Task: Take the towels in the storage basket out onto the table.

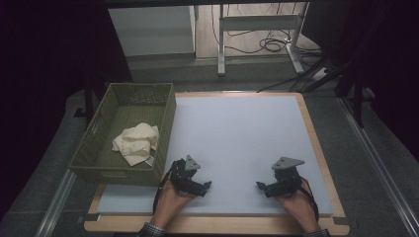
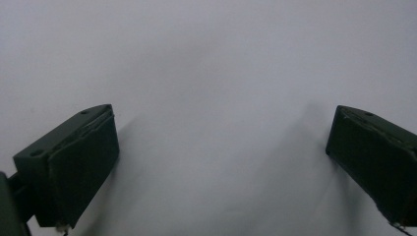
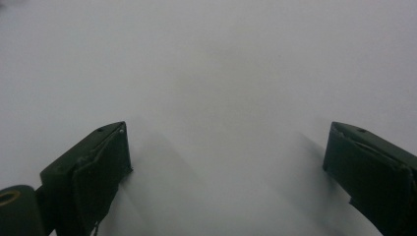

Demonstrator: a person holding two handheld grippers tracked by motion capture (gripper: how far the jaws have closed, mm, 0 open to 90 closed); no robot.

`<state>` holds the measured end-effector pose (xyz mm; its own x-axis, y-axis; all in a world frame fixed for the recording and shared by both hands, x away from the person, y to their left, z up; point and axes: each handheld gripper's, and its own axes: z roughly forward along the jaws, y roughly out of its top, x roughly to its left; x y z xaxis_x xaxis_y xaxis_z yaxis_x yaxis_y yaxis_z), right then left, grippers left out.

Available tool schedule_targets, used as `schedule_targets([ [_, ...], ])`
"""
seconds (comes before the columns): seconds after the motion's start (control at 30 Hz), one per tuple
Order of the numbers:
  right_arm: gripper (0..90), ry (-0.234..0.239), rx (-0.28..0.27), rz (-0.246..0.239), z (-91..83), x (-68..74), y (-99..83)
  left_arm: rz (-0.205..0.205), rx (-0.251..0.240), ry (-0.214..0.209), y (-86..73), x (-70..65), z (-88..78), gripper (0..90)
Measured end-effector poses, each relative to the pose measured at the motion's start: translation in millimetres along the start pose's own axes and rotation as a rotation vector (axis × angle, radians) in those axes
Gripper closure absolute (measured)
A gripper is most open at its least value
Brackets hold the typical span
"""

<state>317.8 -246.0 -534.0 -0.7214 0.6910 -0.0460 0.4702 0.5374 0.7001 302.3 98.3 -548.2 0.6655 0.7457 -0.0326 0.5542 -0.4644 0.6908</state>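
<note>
At table's left edge sits a green woven basket (image 1: 165, 106), rectangular, w/ a crumpled cream cloth (image 1: 137, 142) inside near its front. Left gripper (image 1: 210, 184) and right gripper (image 1: 258, 185) rest on the smooth grey mat (image 1: 242, 133), both jaws spread wide, nothing between. Forearms cut off at frame bottom.

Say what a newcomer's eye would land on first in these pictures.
A green woven basket at the mat's left edge, with a crumpled cream cloth lying inside it. Nearer the person, the left tongs and right tongs rest on the pale grey mat, tips facing each other, jaws wide apart with nothing between them.
</note>
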Motion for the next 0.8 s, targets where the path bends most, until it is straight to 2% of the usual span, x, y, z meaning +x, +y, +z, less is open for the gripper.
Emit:
schedule_targets([
  [0.8,4.0,0.002,0.0,0.002,0.0,-0.2,-0.2,-0.012,0.002,-0.006,0.1,0.3,0.2,0.0],
])
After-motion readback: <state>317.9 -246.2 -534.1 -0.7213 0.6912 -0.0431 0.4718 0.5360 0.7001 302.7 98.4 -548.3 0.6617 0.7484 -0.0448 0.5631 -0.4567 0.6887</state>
